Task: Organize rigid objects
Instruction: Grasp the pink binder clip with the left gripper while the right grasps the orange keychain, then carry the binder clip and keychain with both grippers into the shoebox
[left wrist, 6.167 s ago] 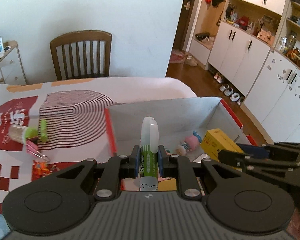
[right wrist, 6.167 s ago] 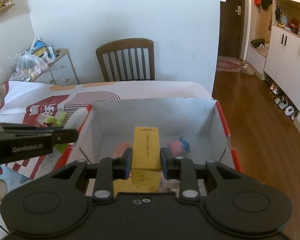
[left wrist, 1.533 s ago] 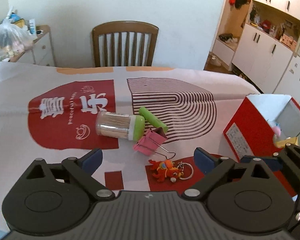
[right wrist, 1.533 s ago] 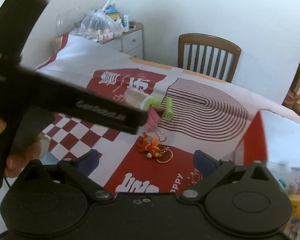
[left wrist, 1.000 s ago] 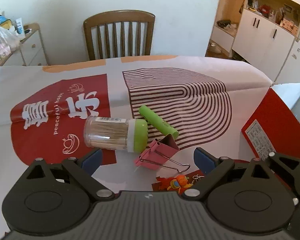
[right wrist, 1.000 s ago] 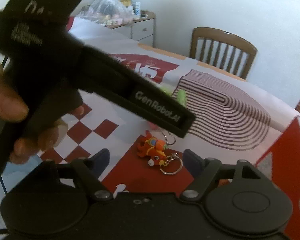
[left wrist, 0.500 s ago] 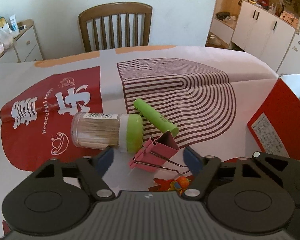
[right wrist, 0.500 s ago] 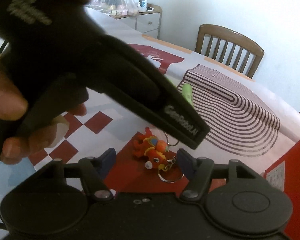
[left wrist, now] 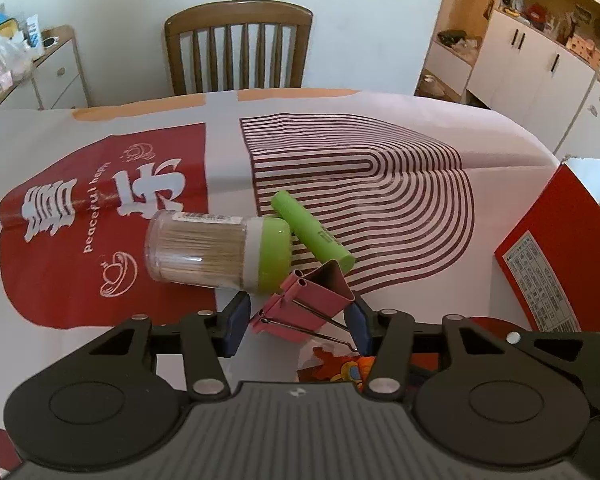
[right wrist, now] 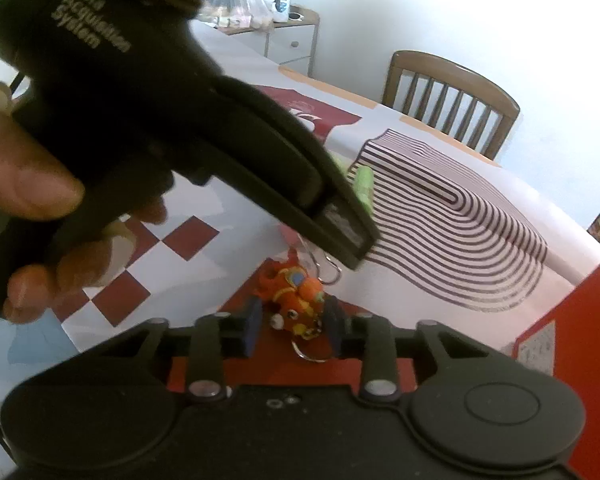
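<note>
Both grippers have dropped closer to the tablecloth point(left wrist: 332, 140) than they were a second and a half ago, when the binder clip and the keychain toy lay well ahead of wide-open fingers, and both sets of jaws have just been closing. Now the pink binder clip point(left wrist: 306, 306) sits between the fingers of the left gripper point(left wrist: 298, 330): the left pad looks to be at the clip's folded edge and the right pad at its wire handle, but whether they press firmly yet is hard to judge, so this is a closing grasp rather than a sure hold. The clip's long axis runs from near left to far right, slanted across the jaw line. The orange keychain toy point(right wrist: 296, 300) lies just near of the clip and sits between the fingers of the right gripper point(right wrist: 294, 330); the jaws are narrow around it, with a sliver of gap showing on the left side. A hand point(right wrist: 32, 184) holding the left tool fills the left of the right wrist view. Beyond the clip, the toothpick jar point(left wrist: 216, 254) and the green tube point(left wrist: 312, 236) lie on their sides, touching or nearly so. The red box point(left wrist: 556, 248) stands to the right, nearer the right gripper, so I judge each lift should carry rightward.
</note>
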A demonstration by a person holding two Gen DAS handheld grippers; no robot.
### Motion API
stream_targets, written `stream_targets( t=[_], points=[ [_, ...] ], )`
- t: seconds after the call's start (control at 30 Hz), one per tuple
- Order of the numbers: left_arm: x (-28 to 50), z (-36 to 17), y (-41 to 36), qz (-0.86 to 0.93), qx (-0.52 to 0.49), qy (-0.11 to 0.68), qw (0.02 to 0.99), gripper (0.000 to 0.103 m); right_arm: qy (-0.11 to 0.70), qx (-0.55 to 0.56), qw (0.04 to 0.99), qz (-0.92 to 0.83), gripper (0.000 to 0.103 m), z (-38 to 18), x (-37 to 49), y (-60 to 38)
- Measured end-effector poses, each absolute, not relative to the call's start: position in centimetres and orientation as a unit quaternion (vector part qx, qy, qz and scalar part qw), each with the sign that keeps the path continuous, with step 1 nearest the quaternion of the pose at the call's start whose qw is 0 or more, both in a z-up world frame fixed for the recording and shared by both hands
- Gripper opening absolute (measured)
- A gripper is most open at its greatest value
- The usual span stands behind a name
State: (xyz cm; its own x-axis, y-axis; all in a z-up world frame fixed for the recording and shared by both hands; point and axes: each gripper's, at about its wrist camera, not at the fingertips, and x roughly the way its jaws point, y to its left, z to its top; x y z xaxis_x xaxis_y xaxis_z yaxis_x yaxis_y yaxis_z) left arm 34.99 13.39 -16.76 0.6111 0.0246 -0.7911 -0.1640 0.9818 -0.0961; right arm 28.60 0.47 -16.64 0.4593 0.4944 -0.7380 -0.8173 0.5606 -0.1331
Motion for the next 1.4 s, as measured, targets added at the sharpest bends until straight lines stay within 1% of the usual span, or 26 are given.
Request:
stream_targets(
  t=[0.13,0.43,0.47,0.5,0.57,0.6,0.73,1.03,1.4],
  points=[
    [34.2,-16.7,14.0,0.058,-0.097,0.437,0.892,0.05,0.336,-0.24,0.821,0.393,0.025,-16.4,28.0,-0.2],
    [31.7,-15.6,14.5,0.066,-0.116,0.426,0.895,0.048,0.349,-0.217,0.82,0.397,0.024,-15.5,25.8,-2.1],
    [31.5,-15.4,14.5,0.065,-0.116,0.424,0.896,0.046,0.351,-0.215,0.82,0.398,0.024,-15.3,25.4,-2.5],
    [31.2,-15.2,14.5,0.064,-0.116,0.422,0.897,0.035,0.353,-0.212,0.82,0.398,0.024,-15.1,25.1,-2.8],
    [30.7,-15.0,14.5,0.061,-0.12,0.426,0.895,0.03,0.358,-0.204,0.82,0.397,0.024,-14.6,24.8,-3.4],
    [30.5,-14.9,14.5,0.057,-0.123,0.426,0.895,0.03,0.358,-0.2,0.821,0.398,0.024,-14.3,24.7,-3.7],
    [29.5,-14.7,13.7,0.056,-0.105,0.423,0.898,0.03,0.362,-0.18,0.825,0.395,0.024,-13.0,24.3,-5.0],
    [27.3,-13.3,13.0,0.055,-0.104,0.41,0.904,0.029,0.355,-0.136,0.843,0.38,0.024,-9.2,23.8,-8.4],
    [25.4,-7.7,9.5,0.029,-0.092,0.384,0.918,0.029,0.324,-0.105,0.87,0.358,0.024,-4.0,23.9,-13.4]
  ],
)
